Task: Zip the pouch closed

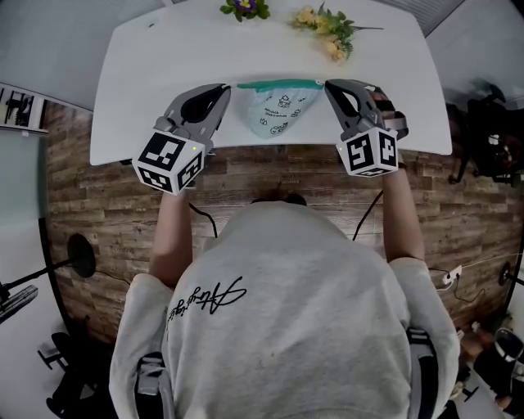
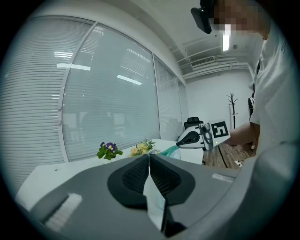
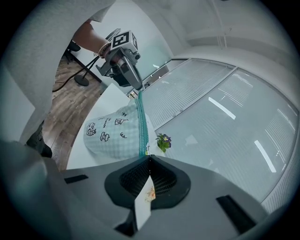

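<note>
A pale green pouch (image 1: 277,106) with small cartoon prints hangs stretched between my two grippers over the white table (image 1: 164,57). Its teal zipper (image 1: 278,83) runs straight along the top edge from one gripper to the other. My left gripper (image 1: 229,86) is shut on the pouch's left end, and a strip of pale fabric (image 2: 154,201) shows between its pads (image 2: 136,176). My right gripper (image 1: 327,83) is shut on the right end, with a white printed tag (image 3: 144,199) pinched between its pads (image 3: 161,178). In the right gripper view the pouch (image 3: 115,133) sags below the zipper (image 3: 140,126).
A purple flower sprig (image 1: 245,8) and a yellow flower sprig (image 1: 327,29) lie at the table's far edge. The person stands at the near edge on a wooden floor (image 1: 98,245). Windows with blinds (image 2: 108,93) lie beyond the table.
</note>
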